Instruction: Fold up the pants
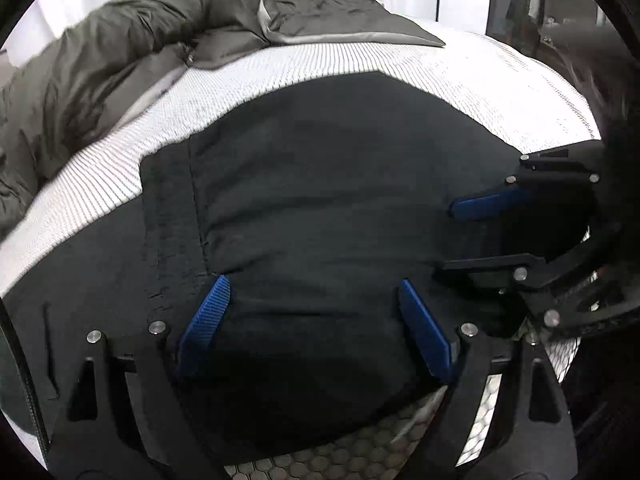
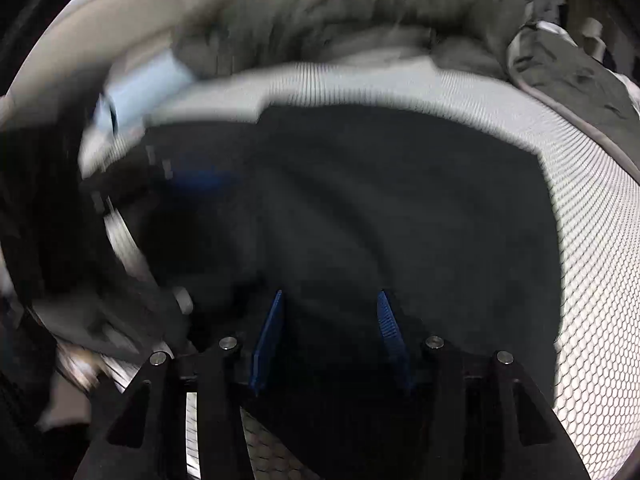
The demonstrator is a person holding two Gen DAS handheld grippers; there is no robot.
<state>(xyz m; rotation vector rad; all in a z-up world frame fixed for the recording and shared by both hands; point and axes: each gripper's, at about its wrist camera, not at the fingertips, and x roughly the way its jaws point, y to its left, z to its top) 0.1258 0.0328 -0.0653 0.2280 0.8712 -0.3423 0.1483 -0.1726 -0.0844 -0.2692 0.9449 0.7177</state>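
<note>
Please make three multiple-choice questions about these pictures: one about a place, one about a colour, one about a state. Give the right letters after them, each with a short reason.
1. Where do the pants lie?
A. On the white textured bed cover
B. On a wooden chair
C. Inside a basket

2. What colour are the pads on the gripper fingers?
A. Red
B. Blue
C. Yellow

3. How does the left gripper stand?
A. Shut on a sock
B. Shut with nothing in it
C. Open, its pads apart over the dark cloth

Answers:
1 A: the white bed cover shows around the dark pants on several sides.
2 B: the ribbed pads are blue in both wrist views, also on the right gripper.
3 C: a wide gap lies between the two pads, and nothing is pinched between them.
</note>
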